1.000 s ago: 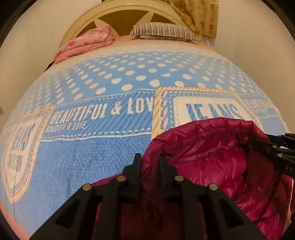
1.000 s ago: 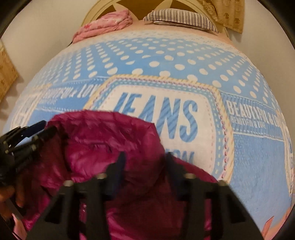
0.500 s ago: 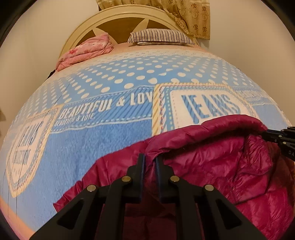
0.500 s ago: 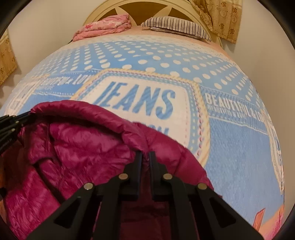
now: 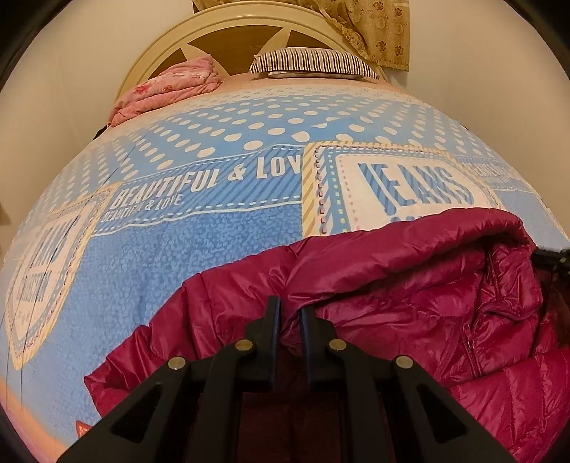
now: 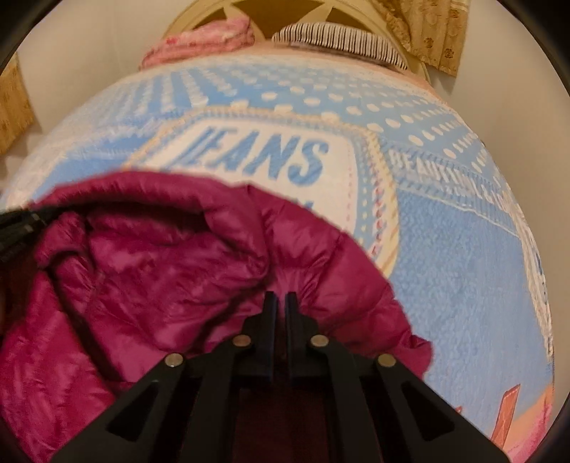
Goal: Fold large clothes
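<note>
Left wrist view: we see the left gripper [image 5: 289,313] clamped on a fold of the magenta puffer jacket [image 5: 409,295], fabric pinched between the nearly closed jaws. The jacket lies on the blue blanket [image 5: 213,256] at the near end of the bed, bunched toward the right of this view, with its zipper showing at the right. One second ago the jacket stood as a tall hump rising right behind the fingers; now it is spread wider and lower, its left edge trailing out across the blanket. More of the "JEANS" panel [image 5: 409,192] is uncovered above the jacket.

Right wrist view (blurred): the right gripper [image 6: 280,302] is closed on a gathered pucker of the jacket [image 6: 160,270], jaws almost together with fabric between them. One second ago these jaws stood well apart above the cloth; half a second ago they were already pinched. Tips of the left gripper's black fingers [image 6: 21,220] show at the left edge, touching the jacket's rim.

Background: pink folded bedding [image 5: 167,89] and a striped pillow [image 5: 313,64] sit at the headboard [image 5: 228,32], a curtain [image 5: 377,32] at the upper right. These are in the same places as before.
</note>
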The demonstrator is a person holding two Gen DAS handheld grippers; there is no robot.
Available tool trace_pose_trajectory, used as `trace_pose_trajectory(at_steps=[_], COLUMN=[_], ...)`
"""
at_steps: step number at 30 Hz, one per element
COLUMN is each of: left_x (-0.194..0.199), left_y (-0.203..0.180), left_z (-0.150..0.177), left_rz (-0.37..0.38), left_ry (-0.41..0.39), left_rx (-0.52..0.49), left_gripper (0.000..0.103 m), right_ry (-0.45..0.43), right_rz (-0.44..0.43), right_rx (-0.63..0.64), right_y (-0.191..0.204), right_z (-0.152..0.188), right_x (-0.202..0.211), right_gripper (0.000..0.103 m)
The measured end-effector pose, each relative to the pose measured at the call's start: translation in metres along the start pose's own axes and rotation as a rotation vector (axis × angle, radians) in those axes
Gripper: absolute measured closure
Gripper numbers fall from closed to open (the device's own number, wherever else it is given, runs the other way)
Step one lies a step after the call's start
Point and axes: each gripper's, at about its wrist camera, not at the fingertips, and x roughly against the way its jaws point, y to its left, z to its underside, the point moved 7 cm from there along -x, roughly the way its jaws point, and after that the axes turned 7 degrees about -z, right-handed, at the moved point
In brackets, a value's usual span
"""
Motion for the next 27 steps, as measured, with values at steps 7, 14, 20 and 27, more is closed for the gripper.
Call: trace_pose_trajectory(at_steps=[7,14,20,27], left_x=[-0.005,0.024,0.071,0.038], left_y=[0.001,0.001,0.005,-0.021], left_z=[0.003,-0.005,-0.036,-0.066], left_rz=[0.004,0.006,0.066,0.089], left_ry=[0.006,-0.078,-0.196,-0.168], left_rx=[0.007,0.007,0.090,0.164], left_gripper=[0.092,0.092,0.058,0.014], right_ry=[-0.118,-0.082,-0.028,-0.032], right_rz=[-0.023,-0.088,-0.072,-0.079], right_rx=[-0.076,-0.099,-0.017,-0.052], right_y=[-0.002,0.037,0.055,0.043], right_z=[-0.046,-0.079,-0.052,-0.041], right_x=[0.024,-0.017,-0.040,-0.039], right_gripper=[0.040,0.042,0.042,0.043])
